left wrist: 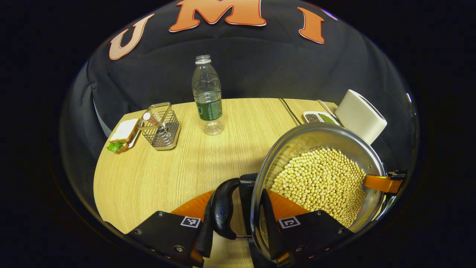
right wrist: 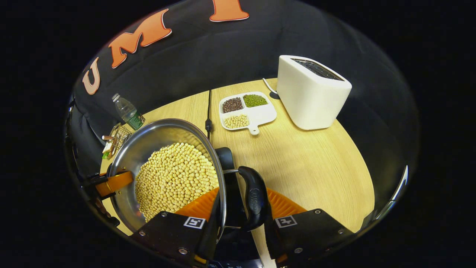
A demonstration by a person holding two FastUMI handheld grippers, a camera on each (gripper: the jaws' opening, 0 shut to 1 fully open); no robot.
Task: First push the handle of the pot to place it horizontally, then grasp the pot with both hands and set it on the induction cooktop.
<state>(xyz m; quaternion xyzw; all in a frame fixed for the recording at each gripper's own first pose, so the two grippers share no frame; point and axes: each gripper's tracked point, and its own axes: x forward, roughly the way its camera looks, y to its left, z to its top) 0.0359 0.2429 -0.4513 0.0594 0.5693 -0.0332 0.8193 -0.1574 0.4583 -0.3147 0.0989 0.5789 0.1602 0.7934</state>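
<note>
In the left gripper view, your left hand-held gripper is closed on the pot's black side handle and rim at 6 o'clock; the pot of soybeans sits at 4 o'clock. In the right gripper view, your right hand-held gripper clamps the opposite handle and rim, the pot at 8 o'clock over the black induction cooktop on the surface.

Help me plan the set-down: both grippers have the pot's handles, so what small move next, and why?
Probably lower the pot gently. The left gripper and right gripper each straddle a side handle, the beans sit heaped, and a dark surface, perhaps the cooktop, lies beneath.
</note>
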